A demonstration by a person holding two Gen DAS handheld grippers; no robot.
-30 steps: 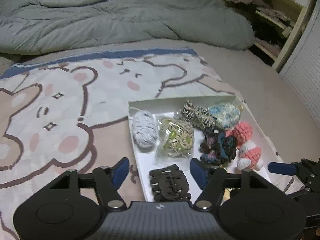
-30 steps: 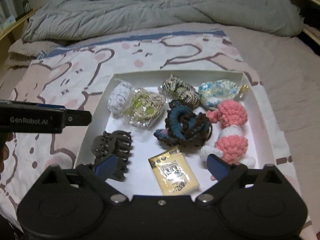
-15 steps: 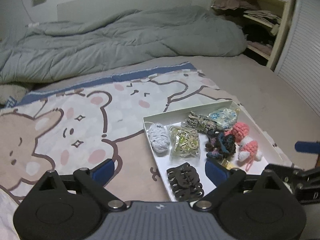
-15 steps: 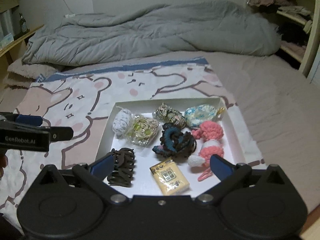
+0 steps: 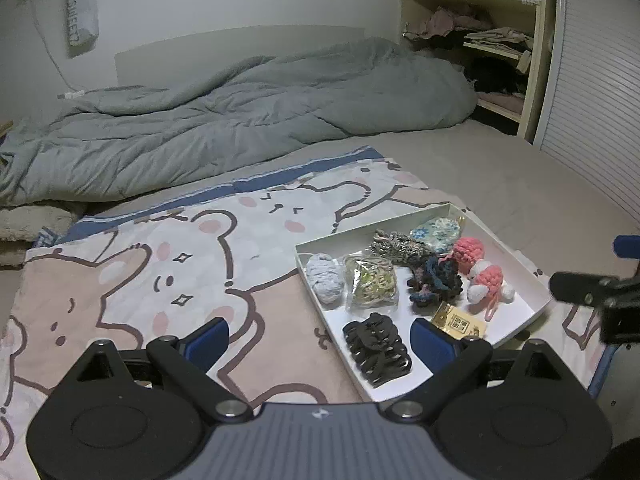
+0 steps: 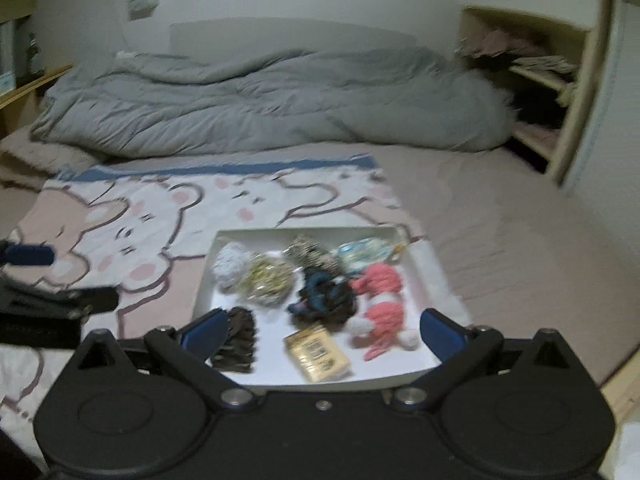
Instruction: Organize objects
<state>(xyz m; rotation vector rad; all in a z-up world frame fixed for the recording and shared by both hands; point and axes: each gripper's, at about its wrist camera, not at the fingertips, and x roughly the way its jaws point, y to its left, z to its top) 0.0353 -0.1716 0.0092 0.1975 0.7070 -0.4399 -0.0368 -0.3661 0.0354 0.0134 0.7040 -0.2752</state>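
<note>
A white tray (image 5: 532, 280) lies on a bear-print blanket (image 5: 168, 264) on the bed. In it are a dark hair claw (image 5: 376, 350), a grey scrunchie (image 5: 326, 282), a bag of hair ties (image 5: 372, 284), a dark blue scrunchie (image 5: 436, 280), a pink crochet toy (image 5: 480, 270) and a yellow packet (image 5: 460, 324). The tray also shows in the right wrist view (image 6: 444, 276). My left gripper (image 5: 320, 340) is open and empty, held back from the tray's near left corner. My right gripper (image 6: 320, 330) is open and empty, held back from the tray's near edge.
A rumpled grey duvet (image 5: 240, 120) lies across the far side of the bed. Wooden shelves with clothes (image 5: 496, 56) stand at the far right beside a slatted door (image 5: 596, 100). The bed's edge (image 6: 624, 376) is at the right.
Both grippers have pulled back and risen away from the tray, so more of the room shows. The right wrist view is now blurred. Both stay open and empty.
</note>
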